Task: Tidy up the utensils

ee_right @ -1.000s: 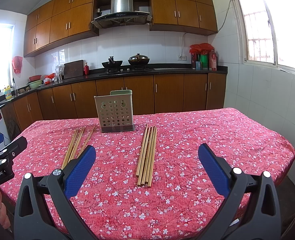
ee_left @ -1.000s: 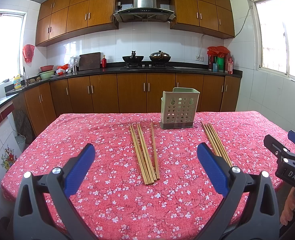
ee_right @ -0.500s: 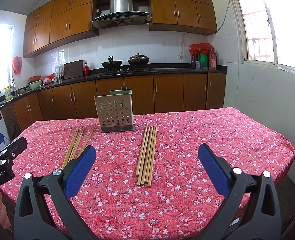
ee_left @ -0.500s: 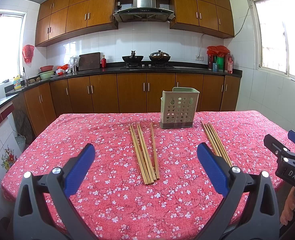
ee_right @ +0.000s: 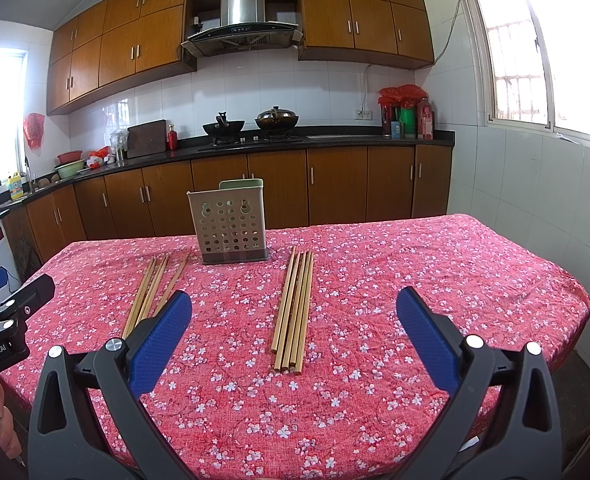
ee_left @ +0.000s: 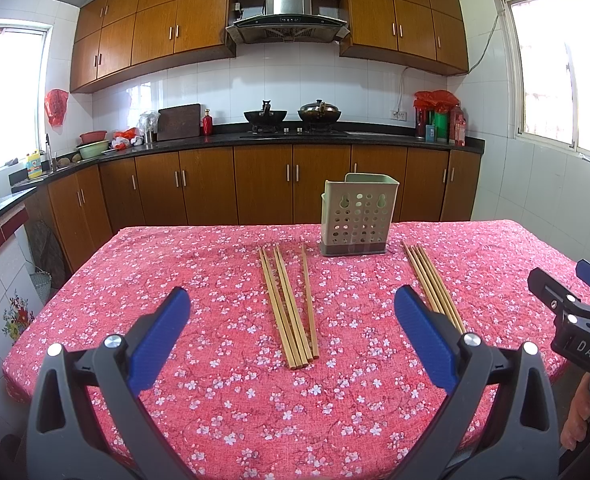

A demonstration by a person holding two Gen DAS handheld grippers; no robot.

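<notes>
Worktop, red floral cloth. Landmark: the perforated utensil holder, upright toward the far side of the cloth.

Left chopstick bundle: flat on the cloth, in front of the holder and to its left, far tips near its base but apart from it. One stick lies slightly split off on the holder side. In your right wrist view the same bundle sits left of the holder, partly hidden behind a blue pad.

Right chopstick bundle: in front of the holder and to its right, sticks tight together, near ends roughly even. In your left wrist view it runs behind the right blue pad.

Your left hand-held gripper: released, pads wide apart, holding nothing, poised above the cloth on the near side of the holder, left bundle framed between the pads.

Your right hand-held gripper: released likewise, holding nothing, right bundle framed between its pads.
</notes>
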